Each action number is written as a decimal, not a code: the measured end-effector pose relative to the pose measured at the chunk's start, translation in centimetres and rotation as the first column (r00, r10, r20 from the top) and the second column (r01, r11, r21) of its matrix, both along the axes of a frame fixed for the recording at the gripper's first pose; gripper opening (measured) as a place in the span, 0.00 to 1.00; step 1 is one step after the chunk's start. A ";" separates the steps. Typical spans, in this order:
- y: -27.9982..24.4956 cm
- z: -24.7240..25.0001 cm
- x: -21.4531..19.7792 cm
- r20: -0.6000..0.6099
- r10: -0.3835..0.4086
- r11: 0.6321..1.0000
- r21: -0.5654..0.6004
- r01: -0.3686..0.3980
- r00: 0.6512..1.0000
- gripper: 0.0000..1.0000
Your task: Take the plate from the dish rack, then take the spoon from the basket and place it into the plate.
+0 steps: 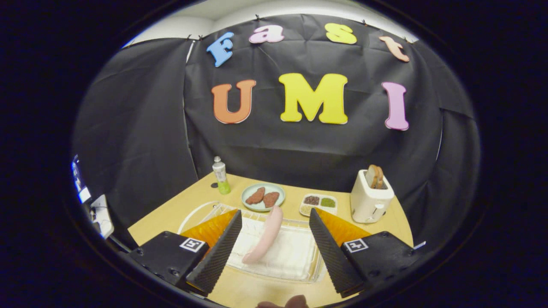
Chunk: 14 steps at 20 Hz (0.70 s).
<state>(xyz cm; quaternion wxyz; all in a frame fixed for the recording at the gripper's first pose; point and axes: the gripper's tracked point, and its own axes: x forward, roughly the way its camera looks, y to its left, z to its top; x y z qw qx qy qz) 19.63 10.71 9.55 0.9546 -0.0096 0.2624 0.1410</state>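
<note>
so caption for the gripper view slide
Gripper, jaws open, over the clear dish rack, pink plate on edge between them, toaster beyond

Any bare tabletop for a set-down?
Free: wood before the clear rack, under the open gripper; a strip between bottle and rack. Crowded: back row of bottle, green plate, divided dish, toaster. A pink plate stands in the rack.

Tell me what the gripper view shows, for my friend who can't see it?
The gripper hovers open over a clear dish rack where a pink plate stands on edge between its fingers. Beyond on the wooden table sit a green plate with two brown patties, a divided tray of grains, a white toaster with bread and a bottle.
</note>
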 end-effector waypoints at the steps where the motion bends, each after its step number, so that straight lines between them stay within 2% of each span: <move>1: 0.3 -0.6 0.7 -0.044 -0.005 1.000 0.007 0.006 0.999 1.00; 7: 2.3 -5.4 4.4 -0.255 -0.042 0.999 -0.003 0.042 0.966 1.00; 14: 3.8 -11.2 6.8 -0.443 -0.086 0.996 -0.013 0.090 0.892 0.99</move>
